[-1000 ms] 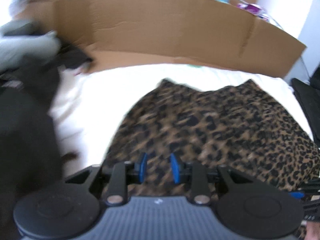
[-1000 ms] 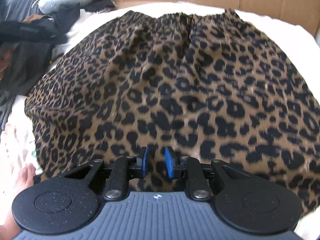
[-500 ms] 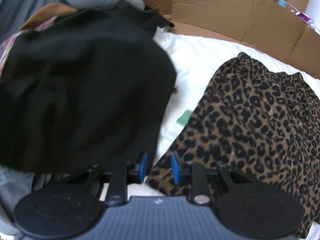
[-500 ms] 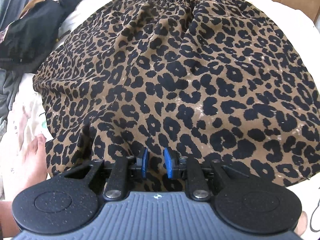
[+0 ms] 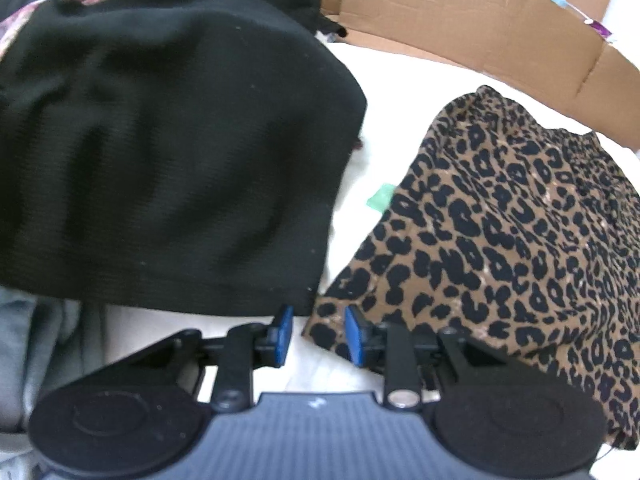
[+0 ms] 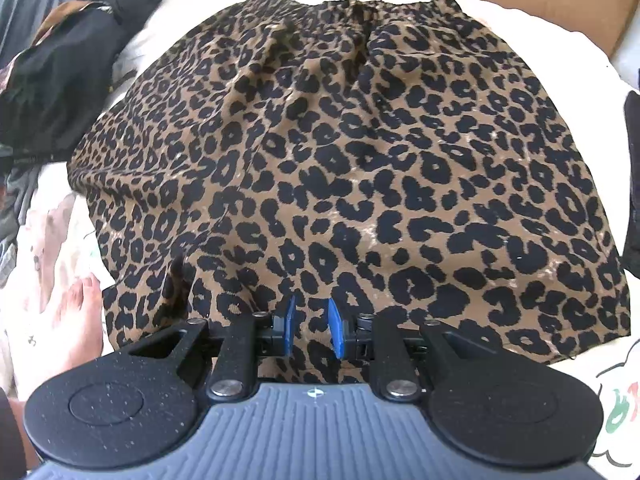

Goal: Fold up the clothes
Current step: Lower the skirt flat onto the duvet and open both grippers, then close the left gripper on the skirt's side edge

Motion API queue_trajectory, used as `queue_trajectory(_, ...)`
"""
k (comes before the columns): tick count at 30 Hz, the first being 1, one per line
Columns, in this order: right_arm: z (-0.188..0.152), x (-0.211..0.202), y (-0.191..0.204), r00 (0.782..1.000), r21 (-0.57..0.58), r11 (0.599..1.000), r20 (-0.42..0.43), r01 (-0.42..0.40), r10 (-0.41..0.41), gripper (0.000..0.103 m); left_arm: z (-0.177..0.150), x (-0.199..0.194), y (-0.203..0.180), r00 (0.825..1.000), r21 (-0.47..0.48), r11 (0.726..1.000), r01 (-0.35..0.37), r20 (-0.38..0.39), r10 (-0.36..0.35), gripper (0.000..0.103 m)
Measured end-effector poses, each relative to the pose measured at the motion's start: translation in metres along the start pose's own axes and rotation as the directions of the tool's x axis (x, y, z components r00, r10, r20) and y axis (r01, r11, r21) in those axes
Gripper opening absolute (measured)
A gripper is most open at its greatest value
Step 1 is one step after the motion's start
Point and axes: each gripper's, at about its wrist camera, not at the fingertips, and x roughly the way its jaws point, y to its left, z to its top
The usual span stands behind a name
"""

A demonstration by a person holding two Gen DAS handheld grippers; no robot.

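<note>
The left gripper point(image 5: 316, 334) has swung left from over the leopard skirt point(image 5: 500, 240) to its corner.

White bed sheet point(image 6: 576, 46) is the support surface, faint printed pattern near left and near right. Leopard-print skirt point(image 6: 360, 160) lies spread flat on it, waistband at the far side, hem near. Pile of dark clothes point(image 5: 160, 140) just left of the skirt, a strip of sheet between them. Small green patch point(image 5: 380, 196) at the skirt's left edge. Cardboard point(image 5: 460, 16) along the far side.
</note>
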Motion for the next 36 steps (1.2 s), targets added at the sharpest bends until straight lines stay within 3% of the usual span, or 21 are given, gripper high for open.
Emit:
queue_trajectory(8,0.001,0.000,0.010,0.999,-0.046,0.998,-0.026,0.039,-0.040,0.024,-0.004,0.013,0.012,1.000,-0.059,0.998,0.005,0.011,-0.005,0.031)
queue_trajectory(20,0.000,0.010,0.016,0.997,-0.061,0.997,-0.057,0.043,-0.046,0.024,-0.015,0.018,0.008,0.999,-0.048,0.999,0.025,0.036,-0.023,0.032)
queue_trajectory(22,0.000,0.012,0.016,0.997,-0.054,0.998,-0.062,0.043,-0.046,0.024,-0.014,0.016,0.009,0.999,-0.053,0.998,0.034,0.036,-0.032,0.024)
queue_trajectory(23,0.000,0.012,0.016,0.997,-0.052,0.998,-0.064,0.044,-0.047,0.024,-0.014,0.015,0.009,0.999,-0.056,0.998,0.039,0.036,-0.037,0.011)
queue_trajectory(24,-0.001,0.013,0.016,0.997,-0.051,0.998,-0.065,0.044,-0.048,0.024,-0.013,0.014,0.010,0.999,-0.059,0.997,0.043,0.036,-0.041,0.008)
queue_trajectory(31,-0.003,0.013,0.011,0.997,-0.030,0.998,-0.062,0.047,-0.049,0.024,-0.004,-0.018,0.017,0.983,-0.119,0.979,0.166,0.098,-0.155,0.007)
queue_trajectory(36,-0.003,0.016,0.008,0.997,-0.017,0.999,-0.063,0.041,-0.042,0.024,0.003,-0.020,0.015,0.972,-0.085,0.972,0.218,0.112,-0.208,0.007)
